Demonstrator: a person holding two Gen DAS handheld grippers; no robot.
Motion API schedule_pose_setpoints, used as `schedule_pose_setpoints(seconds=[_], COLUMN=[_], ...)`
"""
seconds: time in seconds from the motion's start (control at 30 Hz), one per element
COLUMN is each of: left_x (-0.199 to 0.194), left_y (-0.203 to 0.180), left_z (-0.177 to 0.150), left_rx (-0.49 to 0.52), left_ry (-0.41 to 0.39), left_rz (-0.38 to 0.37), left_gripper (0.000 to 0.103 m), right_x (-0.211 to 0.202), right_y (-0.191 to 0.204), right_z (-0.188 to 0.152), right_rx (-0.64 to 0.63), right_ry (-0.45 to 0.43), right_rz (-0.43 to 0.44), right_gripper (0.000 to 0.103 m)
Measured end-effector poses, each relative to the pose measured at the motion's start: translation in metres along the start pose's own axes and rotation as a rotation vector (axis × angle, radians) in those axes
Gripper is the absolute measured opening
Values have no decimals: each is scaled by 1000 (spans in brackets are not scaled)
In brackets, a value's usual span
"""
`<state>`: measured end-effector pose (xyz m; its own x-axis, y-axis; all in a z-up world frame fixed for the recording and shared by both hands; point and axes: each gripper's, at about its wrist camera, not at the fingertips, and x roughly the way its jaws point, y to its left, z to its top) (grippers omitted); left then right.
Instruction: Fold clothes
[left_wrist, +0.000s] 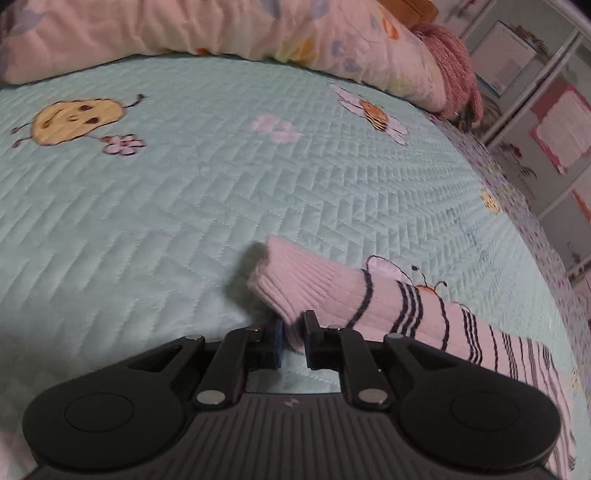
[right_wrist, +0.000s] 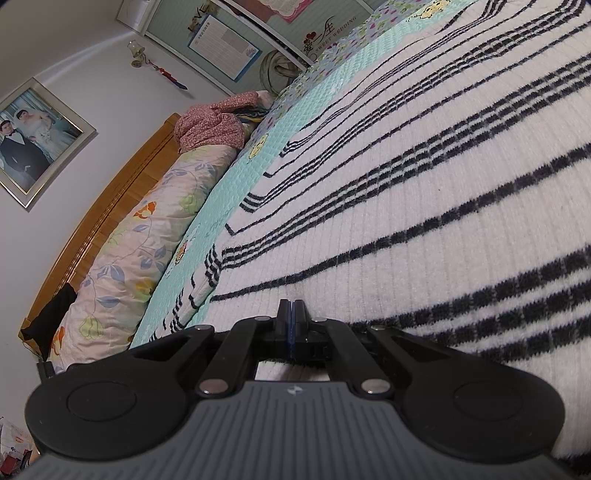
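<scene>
Left wrist view, left claw (left_wrist: 293, 338) pinching striped sweater (left_wrist: 388, 295) cuff, sleeve running rightward, right claw (right_wrist: 291, 317) shut empty.

Floral quilt (right_wrist: 122, 258) lies along wooden headboard (right_wrist: 110, 199).

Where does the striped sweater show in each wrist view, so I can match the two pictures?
Left wrist view: the striped sweater shows as a sleeve running from the lower right to centre, its cuff between the left gripper jaws.
Right wrist view: the sweater body fills the right half, spread flat under the shut right gripper.
Shared landmark: the floral quilt roll along the mint bedspread's far edge.
</scene>
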<state>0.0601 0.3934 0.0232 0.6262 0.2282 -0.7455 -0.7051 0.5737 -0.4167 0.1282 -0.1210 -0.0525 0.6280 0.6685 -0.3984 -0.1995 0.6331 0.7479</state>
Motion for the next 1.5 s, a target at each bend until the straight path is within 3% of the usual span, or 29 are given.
schedule_pose_setpoints(seconds=[0.03,0.13,0.2,0.27,0.33,0.37,0.4,0.47,0.5,0.53,0.6,0.63,0.67,0.73,0.8,0.87,0.93,1.03,1.13,1.2,1.23,1.3,1.37,1.43,1.5], left_x=[-5,-25,-45,-57,-49,-34,-19,23,43,52,69,61,51,40,32,19,5,2,23,49,58,74,62,46,47], left_y=[5,17,18,-9,-49,-64,-77,-74,-65,-43,1,20,31,45,46,32,18,-14,-60,-61,-45,-16,-14,-28,-49], left_z=[1,9,7,3,-3,-5,-7,-6,-5,-5,-4,-2,2,4,7,10,10,14,6,7,10,14,14,9,2], left_rx=[-38,-130,-212,-153,-40,-18,-5,-83,-125,-170,-257,-272,-243,-216,-164,-86,-70,-83,28,18,-57,-196,-183,-119,-61], left_ry=[-4,-59,-104,-140,-92,-23,47,176,227,224,210,163,118,109,107,66,28,25,87,128,125,118,82,30,71], left_rz=[23,194,192,58,-153,-257,-356,-464,-495,-470,-420,-398,-364,-340,-306,-221,-149,-215,-317,-251,-240,-218,-202,-267,-390], left_gripper=[14,19,20,22,45,47,46,45,36,4,4,4,4,4,4,3,1,1,8,8,3,3,1,3,7], right_x=[0,0,-1,-1,-2,-2,-2,-2,-2,-2,-2,-3,-3,-3,-4,-4,-4,-4,-5,-5,-6,-6,-6,-6,-7], right_y=[0,-1,-1,-2,-2,-2,-2,-2,-2,-2,-3,-3,-3,-3,-3,-4,-4,-4,-4,-5,-5,-6,-6,-6,-6], right_z=[0,0,0,0,1,1,1,2,2,3,3,3,3,3,4,4,4,4,5,5,5,5,6,7,7], right_rx=[0,2,3,4,5,6,7,8,9,10,12,13,14,15,14,14,15,15,18,21,23,26,27,27,28], right_ry=[0,-1,-1,-2,-3,-3,-3,-2,-2,-1,0,-1,-1,-1,-2,-1,-2,-2,-3,-2,-2,-1,0,1,0], right_rz=[1,4,6,9,10,12,13,13,14,15,17,19,21,24,23,24,24,25,28,31,34,39,42,45,48], right_gripper=[0,0,0,0,0,0,0,0,0,0,0,0,0,0,0,0,0,0,0,0,0,0,0,0,0])
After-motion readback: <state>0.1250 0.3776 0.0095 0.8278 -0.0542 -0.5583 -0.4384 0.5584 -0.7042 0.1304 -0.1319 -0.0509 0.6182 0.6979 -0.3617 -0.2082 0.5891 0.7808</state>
